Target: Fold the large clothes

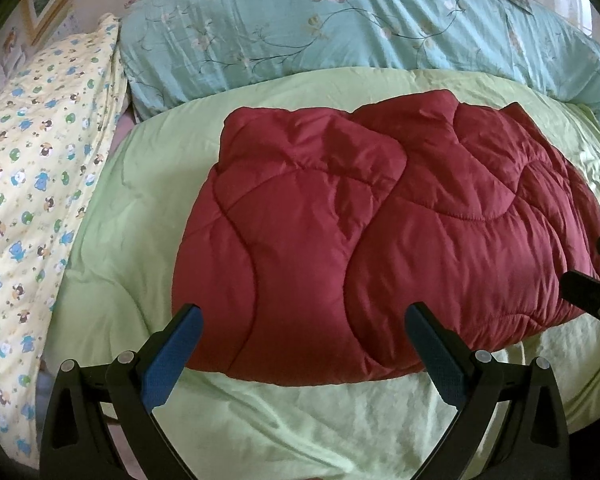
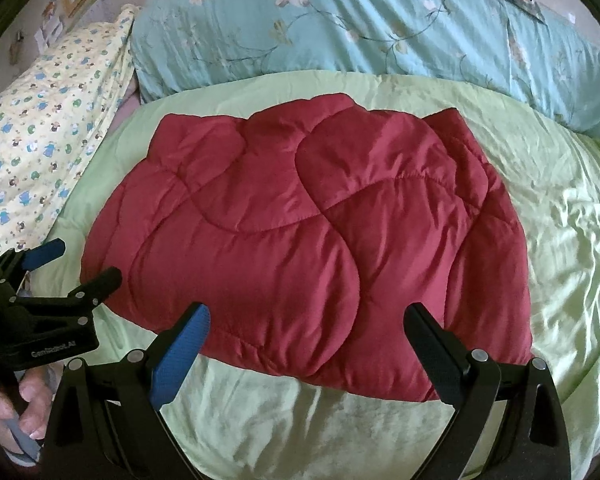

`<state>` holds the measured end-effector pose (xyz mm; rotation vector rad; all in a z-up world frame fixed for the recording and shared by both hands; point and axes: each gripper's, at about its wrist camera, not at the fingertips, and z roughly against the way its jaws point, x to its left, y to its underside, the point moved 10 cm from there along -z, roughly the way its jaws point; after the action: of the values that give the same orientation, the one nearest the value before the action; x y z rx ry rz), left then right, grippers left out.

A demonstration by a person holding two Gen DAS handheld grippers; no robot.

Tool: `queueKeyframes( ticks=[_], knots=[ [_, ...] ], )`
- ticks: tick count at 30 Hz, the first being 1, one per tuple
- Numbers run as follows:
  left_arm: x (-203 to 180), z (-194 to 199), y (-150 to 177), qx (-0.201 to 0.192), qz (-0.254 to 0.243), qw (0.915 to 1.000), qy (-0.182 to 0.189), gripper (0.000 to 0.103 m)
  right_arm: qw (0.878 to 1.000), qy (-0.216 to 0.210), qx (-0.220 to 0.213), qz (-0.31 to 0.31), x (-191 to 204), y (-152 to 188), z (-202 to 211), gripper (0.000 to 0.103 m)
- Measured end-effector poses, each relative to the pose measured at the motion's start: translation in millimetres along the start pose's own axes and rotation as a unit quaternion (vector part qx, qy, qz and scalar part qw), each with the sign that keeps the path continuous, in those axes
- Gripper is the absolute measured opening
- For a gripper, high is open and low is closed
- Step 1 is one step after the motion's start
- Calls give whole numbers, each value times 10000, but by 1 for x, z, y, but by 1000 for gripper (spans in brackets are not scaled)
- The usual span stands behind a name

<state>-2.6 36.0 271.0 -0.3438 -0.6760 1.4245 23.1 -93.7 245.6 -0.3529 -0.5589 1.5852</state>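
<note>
A dark red quilted padded garment (image 1: 380,232) (image 2: 300,232) lies folded into a thick bundle on the light green bed sheet (image 1: 260,420) (image 2: 300,420). My left gripper (image 1: 304,312) hovers open just in front of the bundle's near left edge, nothing between its fingers. My right gripper (image 2: 308,312) is open too, over the bundle's near right edge, holding nothing. The left gripper (image 2: 84,264) also shows at the left of the right wrist view, beside the bundle's left side. The right gripper's black fingertips (image 1: 588,288) poke in at the right edge of the left wrist view.
A teal floral duvet (image 1: 360,24) (image 2: 380,28) is piled behind the sheet. A yellow cartoon-print pillow (image 1: 32,200) (image 2: 48,120) lies at the left. A person's hand (image 2: 24,404) holds the left gripper's handle. Wrinkled green sheet extends to the right (image 2: 572,260).
</note>
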Motion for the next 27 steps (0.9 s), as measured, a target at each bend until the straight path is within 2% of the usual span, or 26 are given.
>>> queueKeyframes(
  ticks=[27],
  knots=[
    [-5,1,3,39,107,9999,70,102,10000,11,59,-29,-2,1,-5,98]
  ],
)
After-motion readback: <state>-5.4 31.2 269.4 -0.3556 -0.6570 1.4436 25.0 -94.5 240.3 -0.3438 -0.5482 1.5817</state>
